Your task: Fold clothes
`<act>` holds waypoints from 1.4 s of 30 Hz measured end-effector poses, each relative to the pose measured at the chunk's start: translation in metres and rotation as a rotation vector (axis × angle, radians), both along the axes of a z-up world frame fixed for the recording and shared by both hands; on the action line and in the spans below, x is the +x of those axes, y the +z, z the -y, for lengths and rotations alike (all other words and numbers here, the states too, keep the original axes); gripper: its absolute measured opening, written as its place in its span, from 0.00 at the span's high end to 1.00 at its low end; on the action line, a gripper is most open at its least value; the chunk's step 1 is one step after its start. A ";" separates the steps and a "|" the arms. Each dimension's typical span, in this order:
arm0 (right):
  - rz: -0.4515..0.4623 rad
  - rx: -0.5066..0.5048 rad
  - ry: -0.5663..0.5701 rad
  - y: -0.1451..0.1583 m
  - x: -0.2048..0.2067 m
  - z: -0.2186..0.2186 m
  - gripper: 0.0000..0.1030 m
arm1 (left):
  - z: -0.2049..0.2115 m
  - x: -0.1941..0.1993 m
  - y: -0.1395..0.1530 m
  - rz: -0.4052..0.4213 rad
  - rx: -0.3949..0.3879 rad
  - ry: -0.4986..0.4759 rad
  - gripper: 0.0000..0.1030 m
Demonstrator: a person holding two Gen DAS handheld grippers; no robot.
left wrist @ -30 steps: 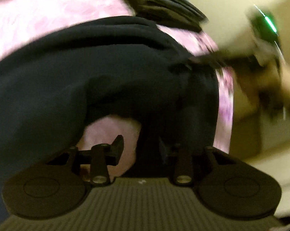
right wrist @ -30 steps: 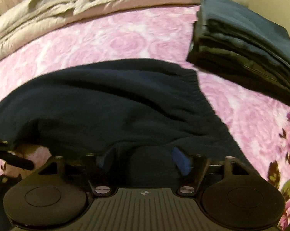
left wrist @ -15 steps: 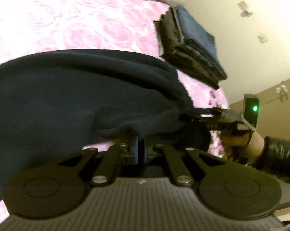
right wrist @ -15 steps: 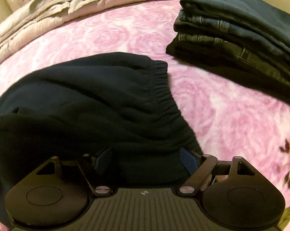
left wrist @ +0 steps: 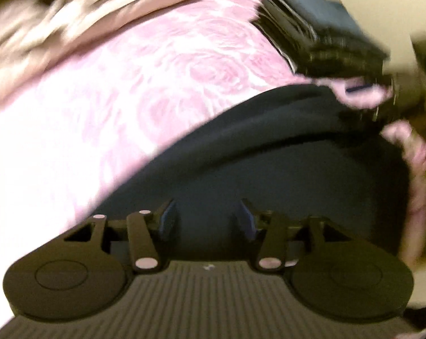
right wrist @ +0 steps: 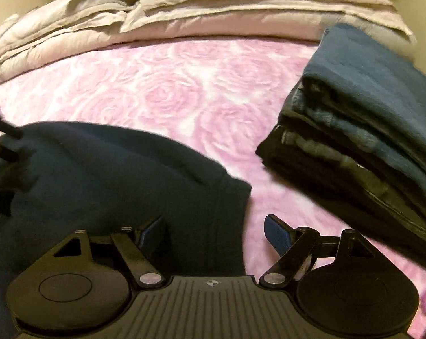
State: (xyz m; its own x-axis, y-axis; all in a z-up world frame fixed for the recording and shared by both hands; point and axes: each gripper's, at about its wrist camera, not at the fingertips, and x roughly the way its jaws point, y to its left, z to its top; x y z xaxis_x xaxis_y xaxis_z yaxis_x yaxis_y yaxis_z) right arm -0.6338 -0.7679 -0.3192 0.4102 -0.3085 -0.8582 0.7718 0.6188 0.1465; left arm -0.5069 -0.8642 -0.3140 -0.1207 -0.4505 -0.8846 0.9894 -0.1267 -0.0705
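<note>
**Mia:** Where was the dark blue garment [right wrist: 105, 175]?

**Ben:** It lay on the pink rose blanket [right wrist: 167, 96]; it was bunched up in soft folds; in the right wrist view one corner of it reached out toward the stack of folded clothes [right wrist: 362, 130], but pink blanket showed between them, so the two were apart.

**Mia:** What was the right gripper [right wrist: 215, 233] doing?

**Ben:** Its two blue fingers [right wrist: 277, 236] were spread wide; the finger on the garment's side sat over the dark cloth, and the other finger sat over bare blanket past the garment's edge; nothing was pinched between them.

**Mia:** And the left gripper [left wrist: 207, 217]?

**Ben:** It was over the garment [left wrist: 283, 169] too; its fingers were apart with dark cloth showing behind the gap; that picture was blurry, so I could not tell if the fingers touched the cloth; they did not squeeze it.

**Mia:** What else was near the garment?

**Ben:** In the left wrist view the blanket [left wrist: 170, 70] ran on past the garment, and the stack [left wrist: 320, 34] sat beyond its far edge; a smeared dark shape beside the garment's far corner was too blurry to name.

**Mia:** And farther away?

**Ben:** Past the garment, at the far end of the blanket, lay a pale rumpled quilt [right wrist: 198, 17]; the stack's top piece was blue, with darker pieces under it.
</note>
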 end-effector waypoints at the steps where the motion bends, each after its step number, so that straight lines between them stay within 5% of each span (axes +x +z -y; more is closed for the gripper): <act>1: 0.005 0.008 0.002 -0.006 0.003 0.008 0.22 | 0.013 -0.001 -0.008 0.023 0.001 -0.029 0.54; 4: 0.088 0.103 -0.091 -0.024 -0.001 0.036 0.35 | 0.047 0.002 -0.028 0.060 0.011 -0.077 0.55; 6: 0.109 0.122 -0.105 -0.025 -0.002 0.043 0.62 | 0.059 0.002 -0.038 0.059 0.043 -0.108 0.57; 8: 0.101 0.091 -0.091 -0.018 0.002 0.047 0.69 | 0.064 -0.001 -0.035 0.047 0.035 -0.132 0.83; 9: 0.088 0.057 -0.076 -0.012 0.006 0.049 0.69 | 0.066 -0.003 -0.032 0.040 0.028 -0.144 0.87; 15: 0.037 -0.050 -0.062 -0.008 0.028 0.064 0.69 | 0.080 0.003 -0.035 0.031 0.019 -0.107 0.85; 18: 0.007 -0.072 -0.047 -0.010 0.031 0.052 0.54 | 0.068 0.012 -0.027 0.019 0.005 -0.047 0.70; 21: -0.004 -0.105 -0.038 0.004 0.027 0.026 0.44 | 0.036 0.028 -0.011 0.030 -0.006 0.016 0.67; 27: 0.043 -0.054 0.019 0.021 0.013 -0.049 0.44 | -0.072 0.054 0.016 0.082 0.059 0.154 0.64; 32: -0.066 0.062 0.024 -0.011 0.000 -0.088 0.44 | -0.175 0.052 0.011 0.189 0.209 0.223 0.64; 38: -0.091 0.007 0.017 0.016 0.018 -0.109 0.43 | -0.287 0.034 0.012 0.284 0.308 0.293 0.56; 40: -0.088 -0.033 0.022 0.029 0.031 -0.128 0.26 | -0.326 0.028 0.009 0.286 0.337 0.318 0.56; 41: -0.087 -0.056 0.023 0.035 0.038 -0.138 0.10 | -0.345 0.026 0.007 0.280 0.352 0.327 0.55; 42: -0.087 -0.079 0.024 0.041 0.045 -0.149 0.08 | -0.364 0.023 0.006 0.273 0.365 0.332 0.55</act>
